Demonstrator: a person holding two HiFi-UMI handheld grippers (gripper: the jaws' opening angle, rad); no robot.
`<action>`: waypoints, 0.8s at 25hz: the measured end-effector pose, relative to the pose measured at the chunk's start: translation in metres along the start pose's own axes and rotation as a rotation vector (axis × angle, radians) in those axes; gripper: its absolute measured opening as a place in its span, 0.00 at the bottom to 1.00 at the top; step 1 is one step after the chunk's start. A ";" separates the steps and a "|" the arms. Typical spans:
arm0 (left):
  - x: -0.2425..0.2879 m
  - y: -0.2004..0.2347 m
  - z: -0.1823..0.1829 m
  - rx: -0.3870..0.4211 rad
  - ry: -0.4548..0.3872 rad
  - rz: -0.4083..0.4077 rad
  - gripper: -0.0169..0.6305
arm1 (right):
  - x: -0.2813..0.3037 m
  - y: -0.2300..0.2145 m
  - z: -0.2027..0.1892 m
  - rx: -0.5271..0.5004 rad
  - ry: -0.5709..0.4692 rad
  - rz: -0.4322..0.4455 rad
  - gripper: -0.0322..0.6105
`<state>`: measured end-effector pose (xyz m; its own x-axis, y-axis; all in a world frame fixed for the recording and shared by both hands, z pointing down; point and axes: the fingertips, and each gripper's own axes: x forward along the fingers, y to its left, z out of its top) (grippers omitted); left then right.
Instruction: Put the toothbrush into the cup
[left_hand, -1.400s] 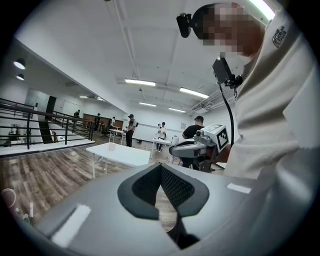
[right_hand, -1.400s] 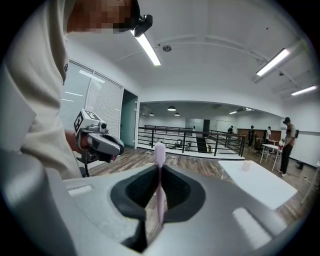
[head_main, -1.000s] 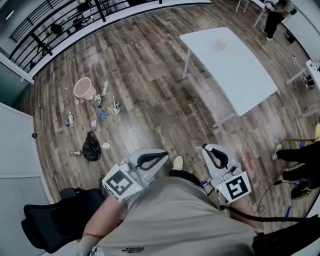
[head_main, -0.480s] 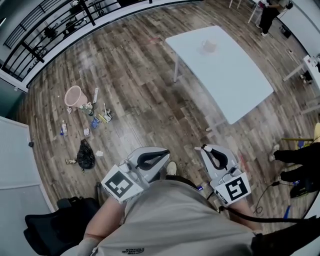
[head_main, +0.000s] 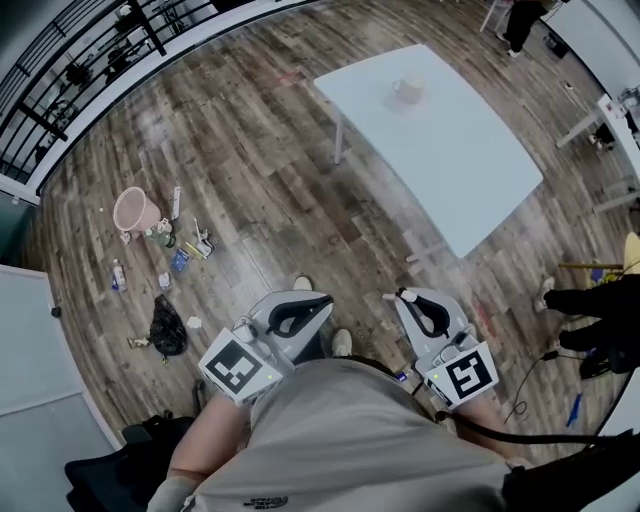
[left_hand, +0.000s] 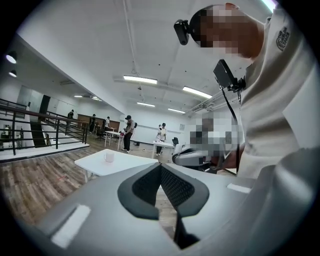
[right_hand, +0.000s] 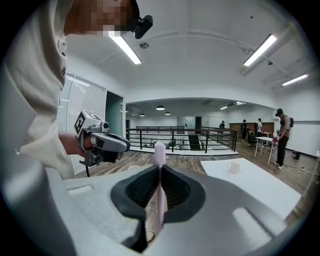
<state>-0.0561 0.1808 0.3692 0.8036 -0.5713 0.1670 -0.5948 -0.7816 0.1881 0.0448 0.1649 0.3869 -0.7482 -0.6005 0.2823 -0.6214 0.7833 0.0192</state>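
A white cup (head_main: 407, 90) stands on the far part of a white table (head_main: 450, 150), well ahead of both grippers; it also shows small as the cup (left_hand: 108, 157) and the cup (right_hand: 233, 167). My right gripper (head_main: 403, 296) is held at waist height over the wooden floor, shut on a pink toothbrush (right_hand: 159, 172) that stands upright between its pads, head above the jaws. My left gripper (head_main: 324, 301) is level with it to the left, jaws shut with nothing between them (left_hand: 161, 166). Its grey body also shows as the left gripper (right_hand: 102, 142).
A pink bin (head_main: 133, 208) and scattered litter lie on the floor at left, with a black bag (head_main: 165, 328) nearer. A black chair (head_main: 120, 465) is behind me at lower left. A black railing (head_main: 60, 90) runs along the far left. A seated person's legs (head_main: 590, 325) are at right.
The table with the cup has drawn nearer and slid left in the head view; the floor litter has shifted left. Both grippers travel forward together, the toothbrush still gripped.
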 end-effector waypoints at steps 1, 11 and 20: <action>0.002 0.012 0.001 -0.002 0.004 -0.007 0.03 | 0.010 -0.005 0.004 -0.002 -0.003 -0.005 0.08; 0.016 0.138 0.034 0.059 0.008 -0.081 0.03 | 0.113 -0.057 0.057 -0.029 -0.019 -0.082 0.08; 0.027 0.206 0.055 0.062 0.004 -0.147 0.03 | 0.164 -0.093 0.077 -0.023 -0.011 -0.165 0.08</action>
<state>-0.1551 -0.0093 0.3595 0.8818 -0.4487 0.1455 -0.4679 -0.8709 0.1505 -0.0382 -0.0193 0.3575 -0.6388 -0.7231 0.2628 -0.7310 0.6770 0.0861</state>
